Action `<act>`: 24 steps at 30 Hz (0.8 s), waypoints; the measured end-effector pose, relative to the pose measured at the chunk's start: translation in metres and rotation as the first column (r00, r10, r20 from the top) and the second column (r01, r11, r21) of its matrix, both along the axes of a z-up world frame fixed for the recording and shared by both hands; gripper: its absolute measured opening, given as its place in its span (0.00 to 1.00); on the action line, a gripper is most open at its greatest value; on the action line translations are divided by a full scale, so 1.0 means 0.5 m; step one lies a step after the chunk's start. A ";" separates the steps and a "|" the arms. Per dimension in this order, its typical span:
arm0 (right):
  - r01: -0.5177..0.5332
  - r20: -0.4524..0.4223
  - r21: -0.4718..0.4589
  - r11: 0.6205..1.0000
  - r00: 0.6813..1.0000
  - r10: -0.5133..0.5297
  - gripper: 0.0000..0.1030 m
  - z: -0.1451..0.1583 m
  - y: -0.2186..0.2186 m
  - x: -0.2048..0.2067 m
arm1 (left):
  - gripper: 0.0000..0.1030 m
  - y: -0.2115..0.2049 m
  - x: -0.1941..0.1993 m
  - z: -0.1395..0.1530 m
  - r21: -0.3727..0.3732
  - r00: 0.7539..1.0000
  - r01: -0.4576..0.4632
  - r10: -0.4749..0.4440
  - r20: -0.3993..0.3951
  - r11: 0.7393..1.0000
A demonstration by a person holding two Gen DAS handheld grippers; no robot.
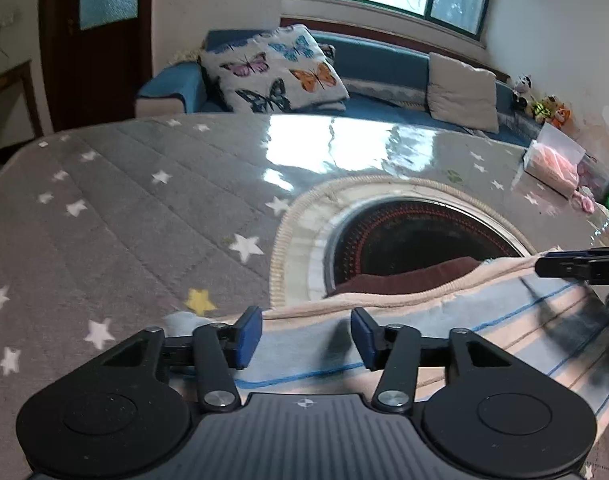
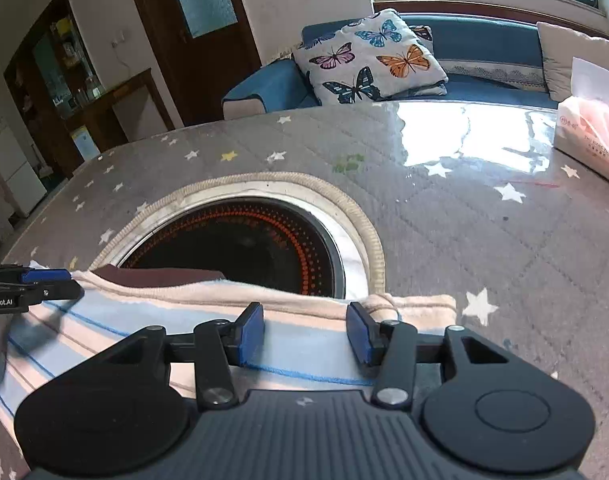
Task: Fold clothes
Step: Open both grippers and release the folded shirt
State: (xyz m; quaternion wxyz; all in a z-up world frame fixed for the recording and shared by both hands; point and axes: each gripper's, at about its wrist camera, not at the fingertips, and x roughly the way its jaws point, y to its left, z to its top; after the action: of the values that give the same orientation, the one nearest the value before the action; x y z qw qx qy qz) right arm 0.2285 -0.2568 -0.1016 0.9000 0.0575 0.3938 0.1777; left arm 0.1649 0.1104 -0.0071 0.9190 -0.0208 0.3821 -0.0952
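Observation:
A folded striped garment point(image 1: 444, 320), pale blue and pink with thin blue lines, lies on the grey star-patterned table cover point(image 1: 124, 220). A dark red cloth point(image 1: 404, 278) shows under its far edge. My left gripper point(image 1: 306, 338) is open just above the garment's left part. My right gripper point(image 2: 304, 336) is open above the garment point(image 2: 304, 312) near its right end. Each gripper shows at the edge of the other's view: the right one point(image 1: 584, 266) and the left one point(image 2: 32, 284).
A round black cooktop point(image 2: 244, 240) with a rope-trimmed rim is set in the table just beyond the garment. A tissue pack point(image 2: 588, 132) lies at the far right. A blue sofa point(image 1: 384, 64) with a butterfly cushion point(image 1: 272, 68) stands behind the table.

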 end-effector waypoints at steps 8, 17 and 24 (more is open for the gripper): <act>-0.051 -0.008 -0.005 0.999 0.999 0.051 0.58 0.028 -0.018 -0.067 | 0.79 0.028 -0.101 0.022 0.077 0.998 -0.039 0.035 0.052 0.996; -0.177 0.000 -0.004 0.984 0.984 0.177 0.62 0.022 -0.006 -0.186 | 0.87 0.051 -0.231 -0.009 0.150 0.991 -0.128 0.124 0.040 0.980; -0.195 -0.005 -0.029 0.980 0.981 0.195 0.62 0.013 -0.022 -0.237 | 0.82 0.075 -0.294 -0.019 0.117 0.972 -0.234 0.232 0.034 0.965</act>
State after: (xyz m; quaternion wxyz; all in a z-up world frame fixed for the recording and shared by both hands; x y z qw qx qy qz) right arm 0.1100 -0.2680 -0.0951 0.8786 0.0058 0.4011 0.2592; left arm 0.0180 0.1478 -0.0164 0.9272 -0.0091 0.3727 0.0366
